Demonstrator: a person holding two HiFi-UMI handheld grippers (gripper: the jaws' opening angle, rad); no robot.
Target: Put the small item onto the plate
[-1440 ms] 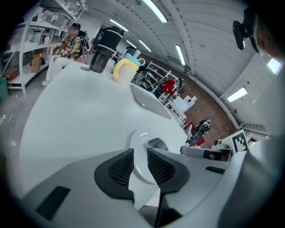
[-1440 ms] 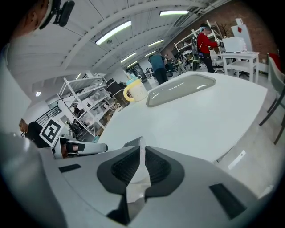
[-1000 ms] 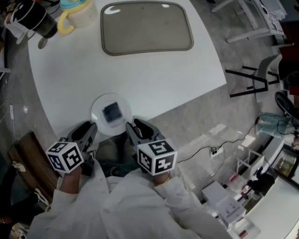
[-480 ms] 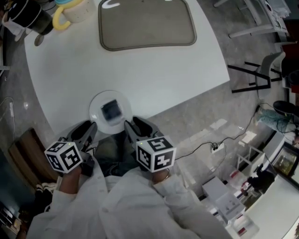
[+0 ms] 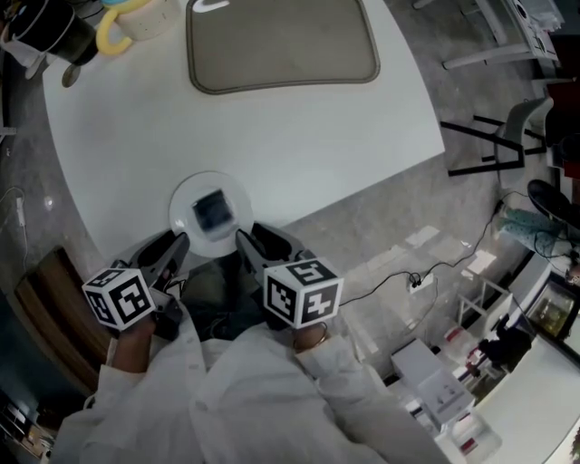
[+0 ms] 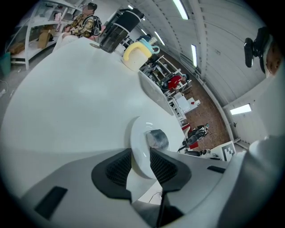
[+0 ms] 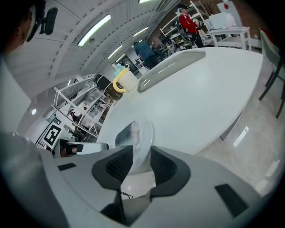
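Note:
A small round white plate (image 5: pixel 184 201) sits at the near edge of the white table (image 5: pixel 272 127). A small grey item (image 5: pixel 213 211) lies on its middle. My left gripper (image 5: pixel 170 251) hovers at the plate's near-left rim and my right gripper (image 5: pixel 252 245) at its near-right rim, both just off the table edge. In the left gripper view the plate (image 6: pixel 137 141) and item (image 6: pixel 156 139) show through the gap of the open left gripper (image 6: pixel 141 158). The right gripper (image 7: pixel 141 159) is open too, with the plate (image 7: pixel 145 133) and item (image 7: pixel 126 133) beyond its tips.
A beige tray (image 5: pixel 281 41) lies at the table's far side. A cup with a yellow handle (image 5: pixel 127 23) and a black jug (image 5: pixel 45 32) stand at the far left. A brown chair (image 5: pixel 45 299) is on my left; a power strip (image 5: pixel 419 285) and cables lie on the floor.
The head view has drifted, so the table and plate sit slightly higher and further left. Both grippers stay at the plate's near rim, and the item still lies on the plate.

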